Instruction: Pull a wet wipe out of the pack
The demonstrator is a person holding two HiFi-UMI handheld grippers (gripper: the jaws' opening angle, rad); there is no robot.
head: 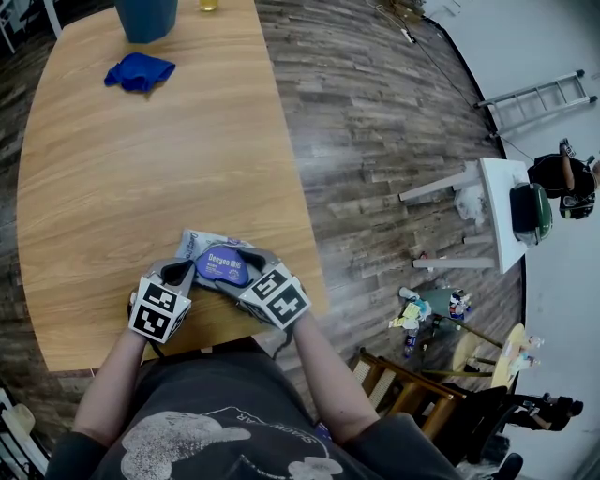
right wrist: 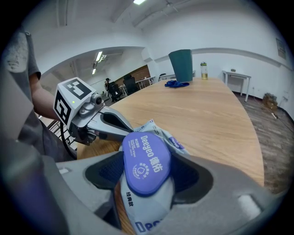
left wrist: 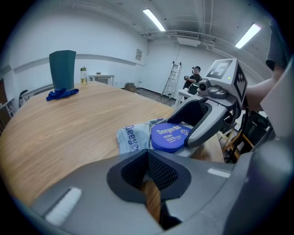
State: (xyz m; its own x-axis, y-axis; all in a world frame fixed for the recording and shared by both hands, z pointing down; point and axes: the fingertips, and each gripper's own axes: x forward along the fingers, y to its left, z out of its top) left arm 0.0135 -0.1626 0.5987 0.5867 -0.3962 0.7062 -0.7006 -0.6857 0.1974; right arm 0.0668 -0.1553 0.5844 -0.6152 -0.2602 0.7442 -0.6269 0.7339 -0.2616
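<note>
At the near edge of the wooden table (head: 141, 187), in the head view, we are holding both grippers at the wet wipe pack (head: 208, 242), which is resting on the wood with its blue lid (head: 222, 263) facing up. The left gripper (head: 180, 273) is sitting at the pack's left side and the right gripper (head: 246, 259) at its right. At the far end of the table a blue cloth (head: 139, 71) is lying near a teal bin (head: 146, 17).

Through the left gripper view, we are seeing its jaws pressed together with nothing between them; only bare wood is showing past the pads. The pack is lying just beyond the tips, and the right gripper is reaching onto it from the right.

Through the right gripper view, we are seeing its jaws clamped on the pack, one pad pressing each side beside the lid, which is sitting shut. The left gripper is showing just to the left.
</note>
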